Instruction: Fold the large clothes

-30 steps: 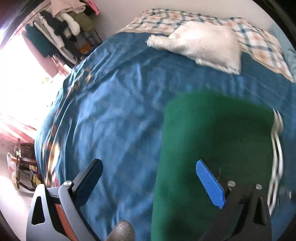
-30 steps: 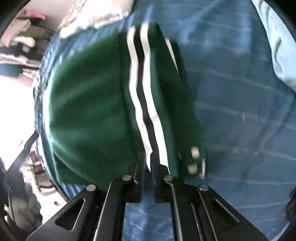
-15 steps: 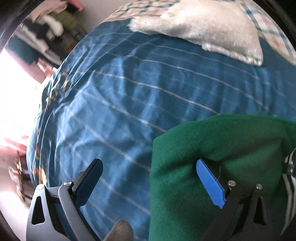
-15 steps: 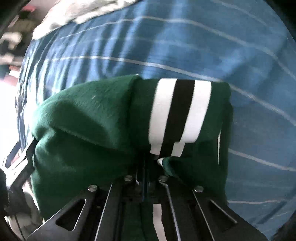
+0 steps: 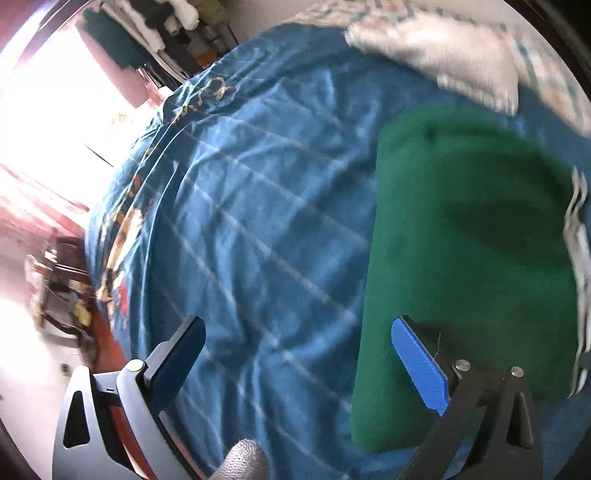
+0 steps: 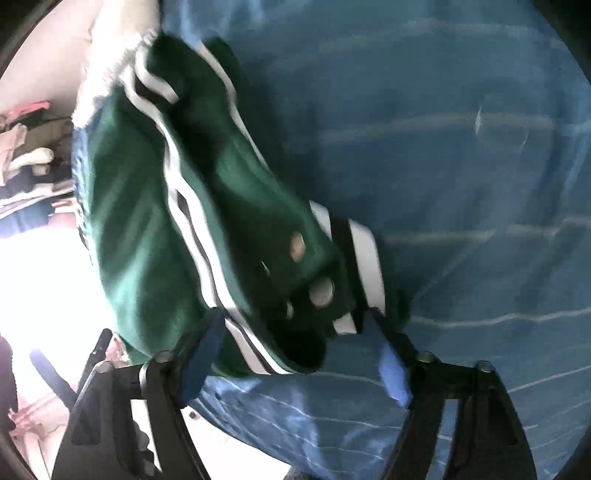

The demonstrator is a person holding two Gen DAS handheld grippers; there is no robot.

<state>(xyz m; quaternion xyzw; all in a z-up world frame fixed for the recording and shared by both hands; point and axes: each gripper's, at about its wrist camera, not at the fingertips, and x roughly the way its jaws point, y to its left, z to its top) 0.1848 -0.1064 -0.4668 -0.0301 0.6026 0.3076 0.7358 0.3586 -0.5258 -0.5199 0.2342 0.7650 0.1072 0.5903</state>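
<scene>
A folded dark green jacket (image 5: 465, 236) with white and black stripes lies on the blue bedspread (image 5: 258, 229). My left gripper (image 5: 303, 354) is open and empty, its right finger (image 5: 419, 363) over the jacket's near left edge. In the right wrist view the jacket (image 6: 147, 229) lies ahead with its striped cuff and snap buttons (image 6: 321, 291) nearest. My right gripper (image 6: 299, 354) is open, its jaws on either side of the jacket's near corner, not clamped on it.
A white fluffy garment (image 5: 443, 59) lies on the bed beyond the jacket, by a checked pillow (image 5: 554, 74). A rack of hanging clothes (image 5: 155, 33) stands at the far left. The bed's left edge (image 5: 110, 280) drops to the floor with clutter there.
My right gripper has opened and let go of the jacket, which now lies flat on the bed. Both grippers have pulled back and up from it.
</scene>
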